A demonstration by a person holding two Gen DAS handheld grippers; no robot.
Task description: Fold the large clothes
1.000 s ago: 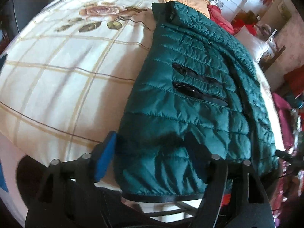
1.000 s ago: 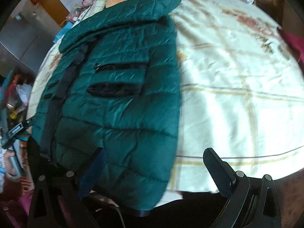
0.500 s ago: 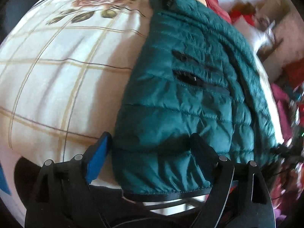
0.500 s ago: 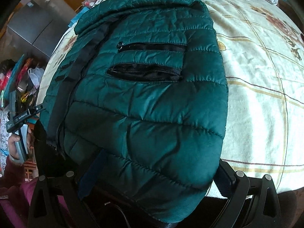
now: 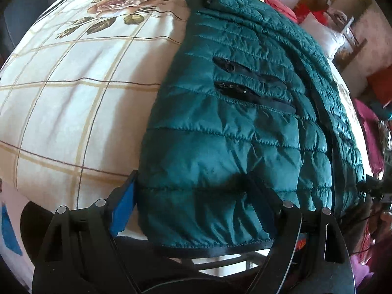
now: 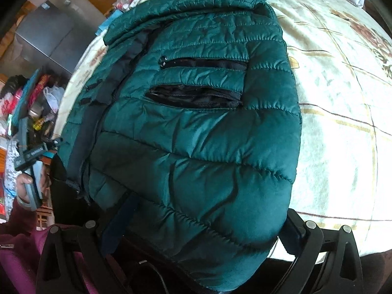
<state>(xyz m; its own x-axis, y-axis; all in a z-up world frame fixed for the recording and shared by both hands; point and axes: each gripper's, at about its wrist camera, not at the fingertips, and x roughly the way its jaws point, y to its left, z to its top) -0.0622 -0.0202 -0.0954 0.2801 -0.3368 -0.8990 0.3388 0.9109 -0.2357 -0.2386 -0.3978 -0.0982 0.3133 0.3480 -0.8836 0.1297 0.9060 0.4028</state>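
Nearest to each camera, both grippers straddle the hem of the jacket (image 5: 235, 132), which lies front-up along the bed (image 5: 73, 103), hem toward the person and collar at the far end. The left gripper (image 5: 196, 210) has its jaws spread wide, one finger at the jacket's left edge and the other dark behind the padding; the quilted cloth sits between them but I cannot tell that it is pinched. The right gripper (image 6: 203, 232) is likewise wide open around the jacket's right hem corner, with the puffy fabric bulging over it and nothing visibly clamped. The step in hand looks like taking the hem at both corners to fold it toward the collar. To do that well, I would say each gripper should bite through the full thickness near the black binding, not just the slippery top shell, and both should lift together so the padding does not slide or twist. Beyond the hem, two zip pockets (image 6: 196, 95) gape on the right panel. The left view alone shows the black hem binding and the rose print beyond the jacket's left edge; the right view alone shows the person's hand (image 6: 27, 183) holding the other tool beside the jacket, and a cluttered shelf past it.
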